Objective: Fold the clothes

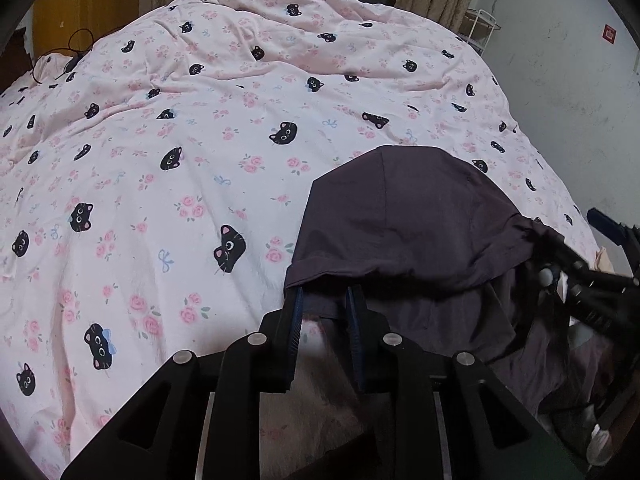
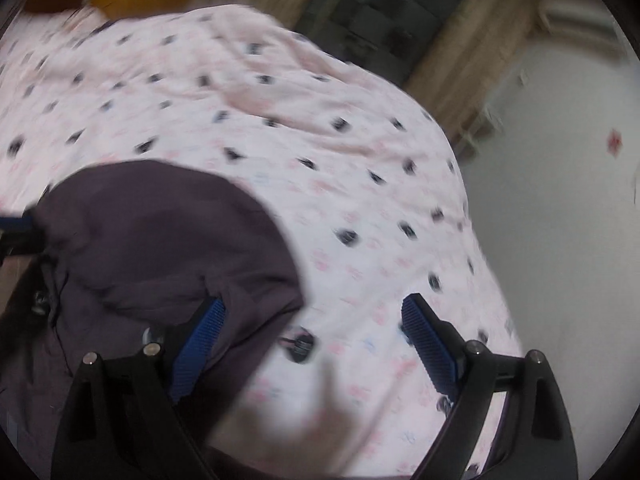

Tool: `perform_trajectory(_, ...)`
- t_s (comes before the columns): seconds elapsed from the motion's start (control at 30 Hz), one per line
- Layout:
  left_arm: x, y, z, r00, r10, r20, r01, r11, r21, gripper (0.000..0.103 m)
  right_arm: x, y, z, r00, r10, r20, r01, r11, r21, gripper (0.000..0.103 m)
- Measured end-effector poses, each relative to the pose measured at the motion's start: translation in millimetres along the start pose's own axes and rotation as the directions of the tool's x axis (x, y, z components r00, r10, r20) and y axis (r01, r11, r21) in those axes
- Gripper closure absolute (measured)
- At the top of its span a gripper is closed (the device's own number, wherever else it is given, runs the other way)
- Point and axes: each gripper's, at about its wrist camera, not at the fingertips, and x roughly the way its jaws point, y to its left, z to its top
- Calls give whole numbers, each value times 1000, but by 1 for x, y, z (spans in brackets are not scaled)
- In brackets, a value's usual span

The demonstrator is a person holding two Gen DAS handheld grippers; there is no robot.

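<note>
Dark garment (image 1: 404, 232) sits on the bed (image 1: 168, 184) at 4 o'clock in the left view, its near hem draped over your left gripper (image 1: 325, 300). Its fingers stand narrow; can't tell if they pinch cloth. Right gripper (image 2: 316, 320) is wide, holding nothing. Risk: pull away now and the hem drags, undoing the fold.

A dark purple-grey fabric garment (image 1: 408, 224) lies folded over on a pale pink bedspread printed with black cat faces and pink roses (image 1: 192, 128). The black left gripper with blue ribbed pads (image 1: 325, 300) points at the garment's near folded edge, its jaws slightly apart, tips under that edge. The other black gripper (image 1: 576, 272) touches the garment's right side.
</note>
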Motion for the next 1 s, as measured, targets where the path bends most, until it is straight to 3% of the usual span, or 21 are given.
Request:
perform_trajectory(0.07,0,-4,-1,1000,-4,5,4,1000,15,84,5,-27,-5,999,44,-31,-42,996,77,9)
perform_trajectory(0.2,1,-15,0,999,49,9,-49,997,55,84,10,-41,-14,993,112,-48,-106,989,103,9)
perform_trajectory(0.3,2,-18,2,999,39,6,-40,998,54,84,-9,-38,-15,988,149,26,-151,985,84,8)
perform_trajectory(0.4,4,-19,3,1000,28,-6,-28,998,50,83,-28,-18,-5,980,176,96,-176,984,-3,8)
perform_trajectory(0.5,7,-19,0,1000,27,-15,-26,999,47,83,-33,9,7,979,186,86,-177,979,-98,8)
perform_trajectory(0.6,9,-18,-3,999,32,-24,-31,999,40,83,-22,39,14,989,146,31,-136,967,-217,8)
perform_trajectory(0.77,17,-11,-4,998,50,-39,-49,998,27,82,17,76,9,995,38,-94,-73,913,-401,10)
perform_trajectory(0.87,20,-5,-3,998,55,-43,-55,998,8,82,30,64,8,997,-2,-82,-28,931,-363,10)
perform_trajectory(1.0,16,-2,-3,998,56,-17,-56,998,-12,82,21,17,14,1000,-11,-26,7,991,-135,10)
